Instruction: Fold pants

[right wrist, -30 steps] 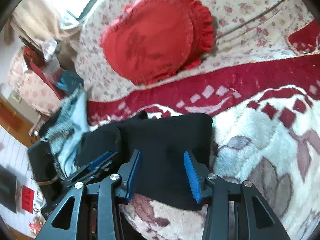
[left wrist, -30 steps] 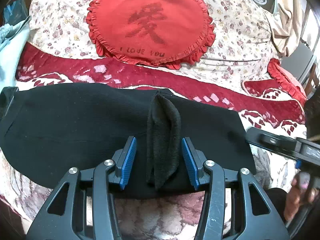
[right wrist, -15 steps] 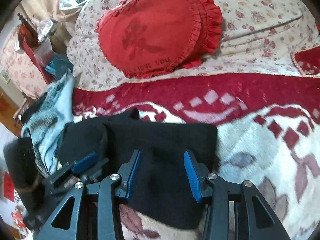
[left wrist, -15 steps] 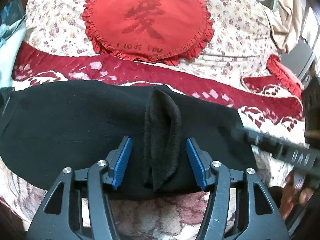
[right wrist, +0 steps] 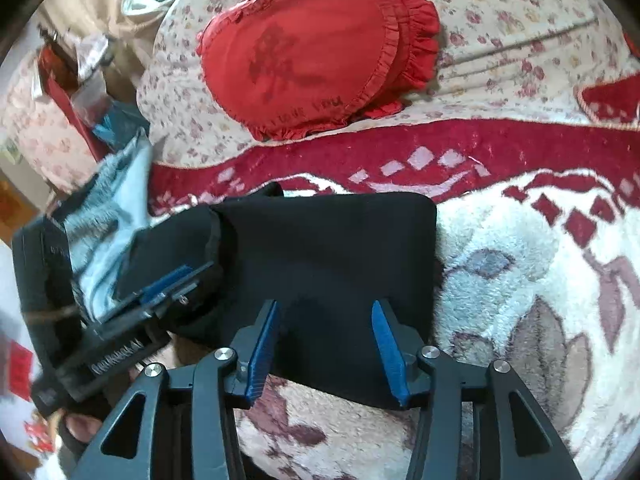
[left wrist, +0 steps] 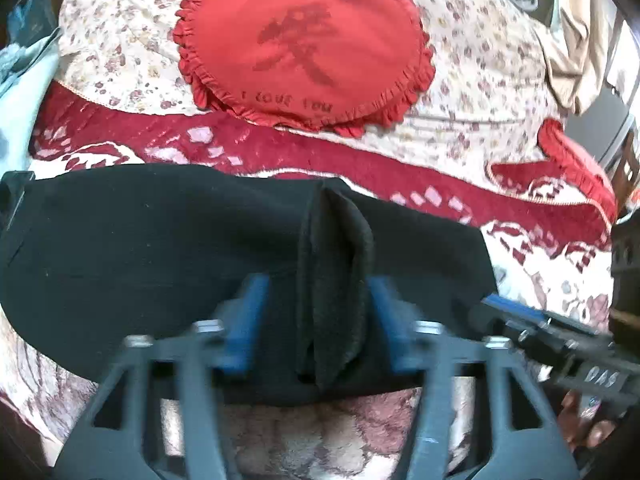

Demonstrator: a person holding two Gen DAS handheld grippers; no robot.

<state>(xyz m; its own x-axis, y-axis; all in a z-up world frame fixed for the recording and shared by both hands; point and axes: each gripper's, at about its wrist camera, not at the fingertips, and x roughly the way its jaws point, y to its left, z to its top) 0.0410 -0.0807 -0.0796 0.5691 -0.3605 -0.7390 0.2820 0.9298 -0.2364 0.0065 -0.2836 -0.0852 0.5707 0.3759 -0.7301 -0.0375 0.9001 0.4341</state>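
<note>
Black pants (left wrist: 140,248) lie flat across the patterned blanket, folded lengthwise. A raised fleecy fold (left wrist: 334,292) of the pants stands up near the middle. My left gripper (left wrist: 316,316) is open, its blue pads either side of that fold at the near edge, not pinching it. In the right wrist view the pants (right wrist: 328,256) end in a squared edge at the right. My right gripper (right wrist: 326,344) is open over the pants' near edge, empty. The left gripper also shows in the right wrist view (right wrist: 160,288), and the right gripper in the left wrist view (left wrist: 516,316).
A red heart-shaped cushion (left wrist: 304,44) lies on the floral quilt (left wrist: 472,72) behind the pants. The red and white blanket (right wrist: 520,280) covers the bed. Light blue clothes (right wrist: 116,200) are piled at the left. Clutter (right wrist: 76,72) stands beside the bed.
Both grippers have moved forward over the pants' near edge. The left gripper's jaws have spread a little wider around the raised fold. The pants have not moved.
</note>
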